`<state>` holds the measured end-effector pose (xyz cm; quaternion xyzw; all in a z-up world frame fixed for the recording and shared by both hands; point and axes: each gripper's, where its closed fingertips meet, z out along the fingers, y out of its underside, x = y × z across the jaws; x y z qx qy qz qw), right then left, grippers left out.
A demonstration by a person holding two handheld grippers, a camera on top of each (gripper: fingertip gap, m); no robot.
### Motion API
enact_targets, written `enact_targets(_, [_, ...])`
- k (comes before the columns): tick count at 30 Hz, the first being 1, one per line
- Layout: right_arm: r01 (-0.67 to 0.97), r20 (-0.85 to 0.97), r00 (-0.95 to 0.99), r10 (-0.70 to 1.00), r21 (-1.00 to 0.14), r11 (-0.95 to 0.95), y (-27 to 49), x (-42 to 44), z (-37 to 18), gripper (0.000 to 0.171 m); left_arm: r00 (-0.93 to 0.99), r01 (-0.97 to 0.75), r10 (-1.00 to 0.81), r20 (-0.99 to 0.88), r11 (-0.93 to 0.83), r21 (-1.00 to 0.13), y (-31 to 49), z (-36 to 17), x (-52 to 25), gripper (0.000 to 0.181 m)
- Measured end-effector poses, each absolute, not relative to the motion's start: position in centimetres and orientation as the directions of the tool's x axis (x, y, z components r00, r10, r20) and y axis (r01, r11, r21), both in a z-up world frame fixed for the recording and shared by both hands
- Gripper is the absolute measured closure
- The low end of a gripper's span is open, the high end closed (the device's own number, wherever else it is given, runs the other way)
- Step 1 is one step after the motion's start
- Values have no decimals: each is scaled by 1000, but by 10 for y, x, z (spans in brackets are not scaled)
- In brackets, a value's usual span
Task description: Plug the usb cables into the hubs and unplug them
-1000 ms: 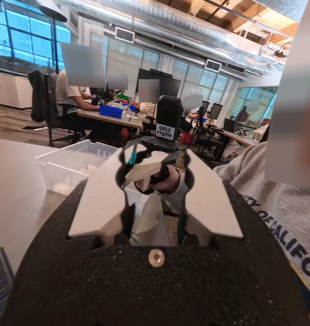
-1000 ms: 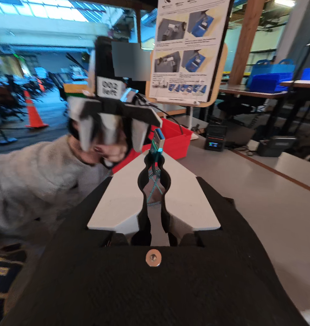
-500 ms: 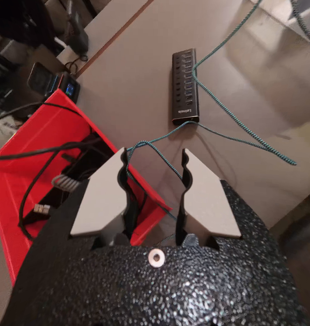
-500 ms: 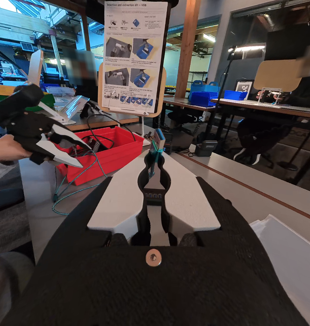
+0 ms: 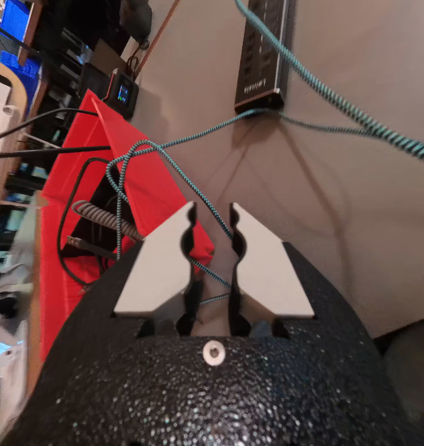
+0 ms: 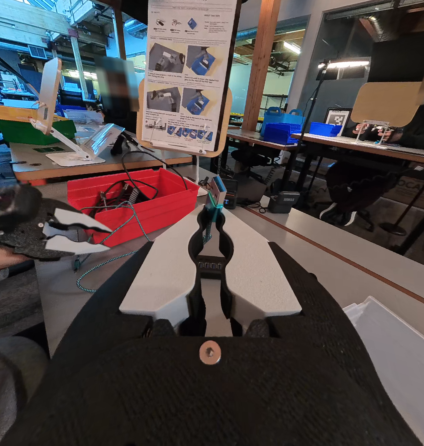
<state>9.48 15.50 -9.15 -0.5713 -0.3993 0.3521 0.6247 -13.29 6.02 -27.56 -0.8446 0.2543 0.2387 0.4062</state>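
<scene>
Grey table (image 6: 327,260); teal-braided usb cable (image 6: 215,193), blue-tongued plug upright in right gripper (image 6: 212,210).

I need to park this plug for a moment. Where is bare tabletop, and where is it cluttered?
Bare tabletop lies right of the black USB hub, and beyond the teal braided cable slanting above it. Another bare strip runs between the right tongs and the brown table seam. Crowded: the red bin of cables and the teal loops beside the left tongs.
</scene>
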Motion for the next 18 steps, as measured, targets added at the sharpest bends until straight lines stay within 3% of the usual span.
enact_targets(1, [19,100,431,897,-995,102,154,95,-91,167,719,-659,-255,-647,-546,-517,60,-280,-136,171])
enact_targets(5, [24,106,432,895,-994,107,155,96,-91,167,617,-719,-227,-754,-553,-422,57,-268,-148,181])
enact_targets(11, [12,93,440,893,-995,98,159,100,-91,167,634,-750,-74,-770,-302,-588,52,-180,-123,181])
enact_targets(15, [13,94,441,893,-995,98,159,100,-91,167,716,-687,-199,-669,-38,-725,47,-147,-63,181])
enact_targets(18, [25,103,438,893,-994,103,159,97,-93,167,706,-653,-358,-611,3,-757,54,-160,-26,181])
